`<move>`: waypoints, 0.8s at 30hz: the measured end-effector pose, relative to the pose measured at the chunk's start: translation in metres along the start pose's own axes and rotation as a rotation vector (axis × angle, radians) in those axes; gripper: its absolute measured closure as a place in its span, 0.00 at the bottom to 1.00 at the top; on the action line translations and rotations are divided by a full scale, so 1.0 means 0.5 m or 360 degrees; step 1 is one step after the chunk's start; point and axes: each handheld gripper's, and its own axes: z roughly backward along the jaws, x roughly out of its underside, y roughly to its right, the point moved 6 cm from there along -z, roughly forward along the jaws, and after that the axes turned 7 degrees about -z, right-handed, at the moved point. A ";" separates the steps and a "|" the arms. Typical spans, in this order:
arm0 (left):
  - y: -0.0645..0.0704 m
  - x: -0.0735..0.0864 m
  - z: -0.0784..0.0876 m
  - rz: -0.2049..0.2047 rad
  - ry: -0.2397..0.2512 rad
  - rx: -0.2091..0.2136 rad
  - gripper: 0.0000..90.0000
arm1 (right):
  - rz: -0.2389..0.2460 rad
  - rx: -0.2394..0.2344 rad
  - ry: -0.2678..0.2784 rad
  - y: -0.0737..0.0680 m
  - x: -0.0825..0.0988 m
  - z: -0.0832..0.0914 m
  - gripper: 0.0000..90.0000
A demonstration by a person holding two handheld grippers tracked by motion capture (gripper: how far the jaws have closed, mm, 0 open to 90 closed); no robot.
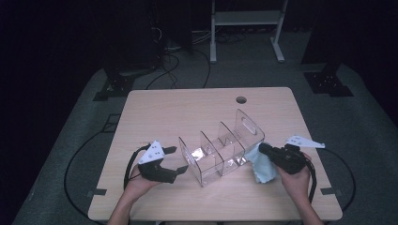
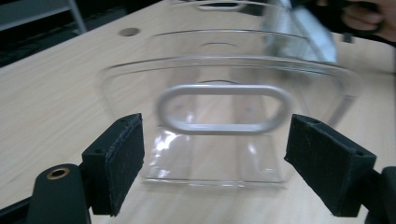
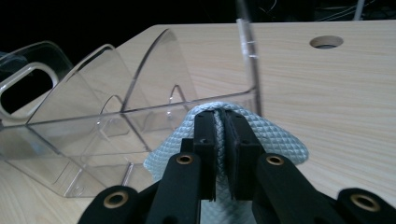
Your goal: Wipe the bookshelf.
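Organizer, clear plastic with three dividers, lies across the middle of the table, between my two hands. I judge it light, stiff and slick, likely to skate on the wood if pushed from one side; the slotted handle in its end wall, or the wall's rim, looks the safest place to grip. My left gripper faces that end wall with its jaws apart and nothing between the pads. My right gripper has its jaws clamped on a pale blue cloth, soft and limp, lying against the organizer's other end. From above, the plastic edges blur into glare, so I cannot tell whether the compartments hold anything. The cloth's lower part is cut off under my right jaws.
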 end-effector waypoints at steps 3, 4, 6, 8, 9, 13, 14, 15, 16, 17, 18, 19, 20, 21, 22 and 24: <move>-0.020 0.000 -0.007 0.0019 -0.0007 -0.0051 0.21 | 0.0019 0.0004 -0.0005 0.001 0.004 0.001 0.92; -0.026 -0.001 -0.010 0.0020 -0.0018 -0.0065 0.21 | 0.0023 0.0001 -0.0011 -0.002 0.006 0.001 0.92; -0.033 -0.003 -0.018 0.0033 -0.0013 -0.0082 0.20 | 0.0018 -0.0008 -0.0012 -0.005 0.007 -0.002 0.92; -0.040 -0.003 -0.025 0.0029 -0.0027 -0.0104 0.20 | 0.0024 -0.0011 -0.0008 -0.009 0.005 -0.006 0.92; -0.043 -0.003 -0.029 0.0027 -0.0036 -0.0109 0.21 | 0.0028 -0.0013 -0.0009 -0.012 0.005 -0.008 0.92; -0.054 -0.001 -0.040 0.0045 -0.0049 -0.0130 0.21 | 0.0060 -0.0046 -0.0030 -0.030 0.009 -0.013 0.92; -0.057 -0.001 -0.043 0.0051 -0.0051 -0.0132 0.21 | 0.0060 -0.0054 -0.0032 -0.032 0.010 -0.014 0.92; -0.059 -0.001 -0.046 0.0053 -0.0054 -0.0136 0.21 | 0.0055 -0.0058 -0.0034 -0.031 0.010 -0.014 0.92; -0.061 0.000 -0.049 0.0060 -0.0056 -0.0137 0.21 | 0.0045 -0.0059 -0.0033 -0.030 0.009 -0.014 0.92; -0.063 0.001 -0.053 0.0067 -0.0067 -0.0138 0.21 | 0.0041 -0.0063 -0.0030 -0.029 0.009 -0.014 0.92; -0.065 0.001 -0.056 0.0073 -0.0073 -0.0143 0.21 | 0.0041 -0.0062 -0.0029 -0.029 0.009 -0.015 0.92; -0.066 0.002 -0.059 0.0074 -0.0079 -0.0147 0.23 | 0.0046 -0.0059 -0.0029 -0.030 0.009 -0.015 0.92; -0.067 0.002 -0.062 0.0085 -0.0073 -0.0149 0.25 | 0.0044 -0.0059 -0.0030 -0.030 0.009 -0.015 0.92; -0.068 0.003 -0.067 0.0100 -0.0074 -0.0157 0.26 | 0.0040 -0.0063 -0.0029 -0.031 0.010 -0.015 0.92; -0.068 0.003 -0.069 0.0104 -0.0082 -0.0163 0.27 | 0.0038 -0.0066 -0.0027 -0.031 0.010 -0.015 0.92; -0.067 0.003 -0.074 0.0120 -0.0074 -0.0171 0.36 | 0.0036 -0.0072 -0.0028 -0.032 0.010 -0.016 0.92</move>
